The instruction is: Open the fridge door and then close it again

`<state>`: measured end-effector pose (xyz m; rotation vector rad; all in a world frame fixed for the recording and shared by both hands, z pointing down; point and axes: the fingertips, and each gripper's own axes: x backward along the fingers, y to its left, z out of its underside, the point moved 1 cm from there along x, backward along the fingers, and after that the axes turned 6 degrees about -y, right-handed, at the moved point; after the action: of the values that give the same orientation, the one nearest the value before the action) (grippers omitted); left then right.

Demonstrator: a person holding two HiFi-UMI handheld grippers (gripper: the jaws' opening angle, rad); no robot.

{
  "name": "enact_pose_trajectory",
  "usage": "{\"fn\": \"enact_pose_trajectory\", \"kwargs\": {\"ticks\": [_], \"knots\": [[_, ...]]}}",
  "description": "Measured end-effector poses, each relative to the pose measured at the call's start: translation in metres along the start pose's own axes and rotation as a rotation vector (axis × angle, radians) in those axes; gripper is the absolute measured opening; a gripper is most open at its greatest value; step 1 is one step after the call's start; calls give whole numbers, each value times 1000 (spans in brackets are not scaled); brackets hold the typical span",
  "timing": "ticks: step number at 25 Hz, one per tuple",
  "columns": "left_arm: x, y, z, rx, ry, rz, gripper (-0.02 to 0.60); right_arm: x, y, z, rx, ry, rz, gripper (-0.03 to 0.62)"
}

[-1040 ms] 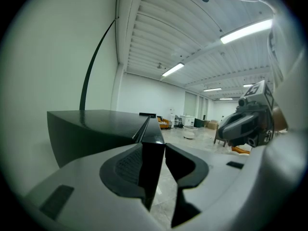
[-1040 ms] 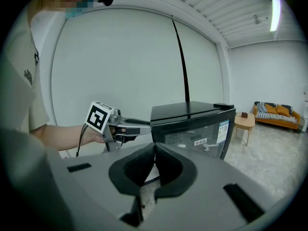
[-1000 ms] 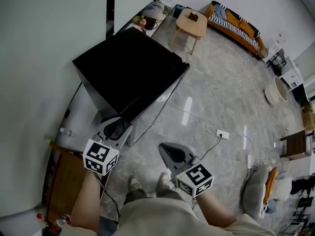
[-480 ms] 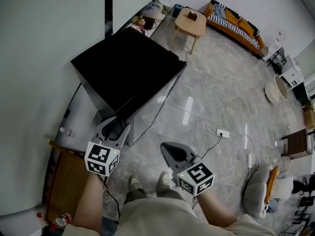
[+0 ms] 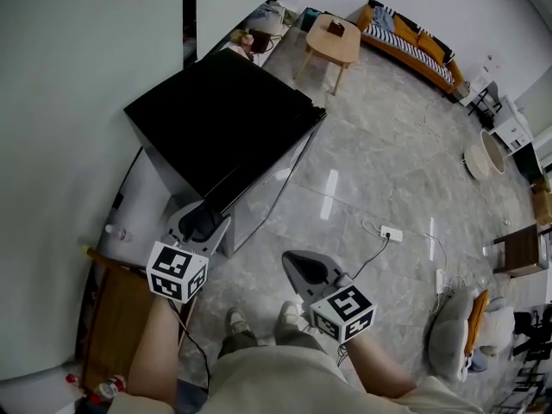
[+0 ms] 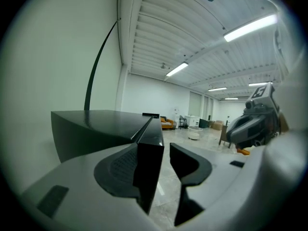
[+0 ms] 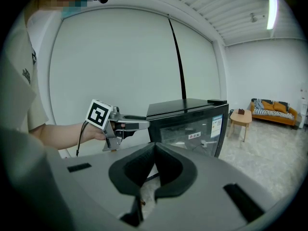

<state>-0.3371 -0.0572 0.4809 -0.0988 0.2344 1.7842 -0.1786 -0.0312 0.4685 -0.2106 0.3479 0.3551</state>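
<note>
Found the low black glass-fronted fridge [image 5: 224,115] against the white wall [image 5: 69,102], on the grey marble floor [image 5: 379,162]. Had the left gripper [image 5: 205,218] with jaws just opened wide, released, the door [image 6: 150,148] edge standing between them. Held the right gripper [image 5: 297,266] clenched shut on nothing, apart from the fridge.

One fridge [image 5: 220,119] upper left; two grippers lower down, the left gripper [image 5: 210,211] and right gripper [image 5: 294,263]; one table [image 5: 335,40] and one sofa [image 5: 410,46] at the top.
</note>
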Motion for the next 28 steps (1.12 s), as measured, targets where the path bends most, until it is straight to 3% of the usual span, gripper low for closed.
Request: {"fn": "enact_pose_trajectory", "kwargs": {"ticks": [5,22,28], "knots": [[0,2,2,-7,-1,-23,161,-1,-1,6,-7,11,2,-3],[-3,-2,3,0,6,-46,156,-5,-4,18,-35,28,-8,-3],[2,-68,10,-22,3,43,153,-1,-11,19,-25,28,12,-3]]}}
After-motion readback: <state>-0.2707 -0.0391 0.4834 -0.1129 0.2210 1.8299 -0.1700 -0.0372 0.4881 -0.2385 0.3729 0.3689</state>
